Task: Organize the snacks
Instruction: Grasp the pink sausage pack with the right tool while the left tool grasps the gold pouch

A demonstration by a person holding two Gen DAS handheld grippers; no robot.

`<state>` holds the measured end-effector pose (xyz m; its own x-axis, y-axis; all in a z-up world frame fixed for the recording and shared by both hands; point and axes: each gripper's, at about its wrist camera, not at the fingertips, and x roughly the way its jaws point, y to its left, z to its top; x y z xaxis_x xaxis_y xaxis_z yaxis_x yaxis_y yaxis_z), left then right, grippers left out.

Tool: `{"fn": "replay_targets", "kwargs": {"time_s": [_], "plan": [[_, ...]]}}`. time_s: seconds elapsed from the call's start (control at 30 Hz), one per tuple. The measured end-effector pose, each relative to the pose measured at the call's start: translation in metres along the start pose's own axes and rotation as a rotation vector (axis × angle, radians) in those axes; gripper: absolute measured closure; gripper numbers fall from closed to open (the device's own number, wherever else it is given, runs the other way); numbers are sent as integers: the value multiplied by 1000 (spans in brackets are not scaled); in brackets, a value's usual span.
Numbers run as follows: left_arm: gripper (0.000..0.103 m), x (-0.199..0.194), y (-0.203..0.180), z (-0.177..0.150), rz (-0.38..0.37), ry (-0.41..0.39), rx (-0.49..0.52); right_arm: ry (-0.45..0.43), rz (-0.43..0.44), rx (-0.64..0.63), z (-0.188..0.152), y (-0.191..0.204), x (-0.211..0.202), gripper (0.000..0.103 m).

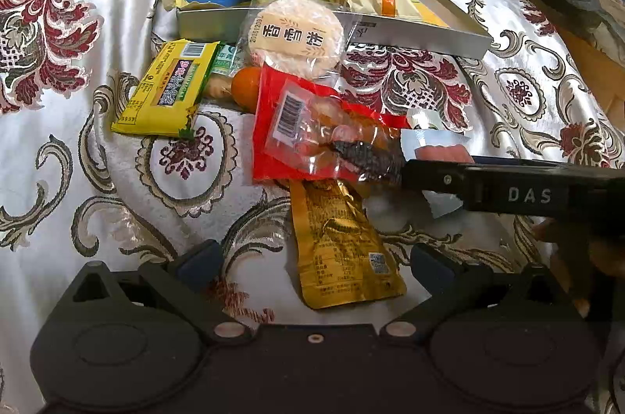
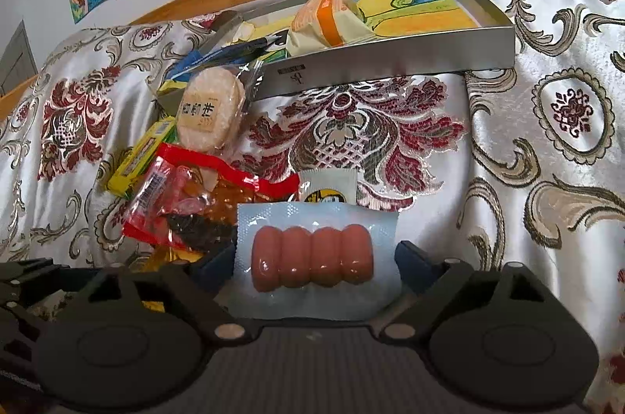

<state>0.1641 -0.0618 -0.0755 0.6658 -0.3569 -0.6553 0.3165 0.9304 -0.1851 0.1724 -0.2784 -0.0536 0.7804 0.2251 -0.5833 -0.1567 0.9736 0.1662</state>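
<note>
Two grippers — right gripper [image 2: 316,253] fingers clamping sausage pack [image 2: 312,253], left gripper [image 1: 314,257] fingers apart w/ nothing between.

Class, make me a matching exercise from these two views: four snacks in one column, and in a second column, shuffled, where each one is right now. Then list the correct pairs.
Things
1. sausage pack
2. orange-banded bread packet
3. gold pouch
4. round rice cracker

Places
A. inside the grey box
B. held in the right gripper
C. leaning against the box's front wall
D. on the bedspread, partly under the red packet

Pairs: 1-B, 2-A, 3-D, 4-C
</note>
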Motion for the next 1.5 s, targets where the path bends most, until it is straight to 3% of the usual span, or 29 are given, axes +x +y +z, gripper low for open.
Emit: {"fn": "replay_targets", "kwargs": {"time_s": [0.23, 0.43, 0.63, 0.87, 1.07, 1.27, 1.5], "plan": [[1, -1, -5, -4, 15, -8, 36, 81, -19, -116, -6, 13, -12, 13], [3, -5, -2, -1, -7, -28, 10, 140, -99, -182, -7, 7, -33, 13], [8, -3, -5, 3, -35, -42, 1, 139, -119, -145, -19, -4, -45, 12], [19, 6, -12, 8, -126, -37, -12, 94, -130, -173, -25, 7, -39, 12], [29, 16, -8, 13, -113, -28, -38, 50, -154, -181, -31, 12, -37, 12], [52, 18, -10, 13, -58, -15, 6, 36, -162, -200, -34, 15, -35, 10], [60, 13, -10, 9, -59, -15, 0, 31, -155, -209, -34, 20, -32, 11]]}}
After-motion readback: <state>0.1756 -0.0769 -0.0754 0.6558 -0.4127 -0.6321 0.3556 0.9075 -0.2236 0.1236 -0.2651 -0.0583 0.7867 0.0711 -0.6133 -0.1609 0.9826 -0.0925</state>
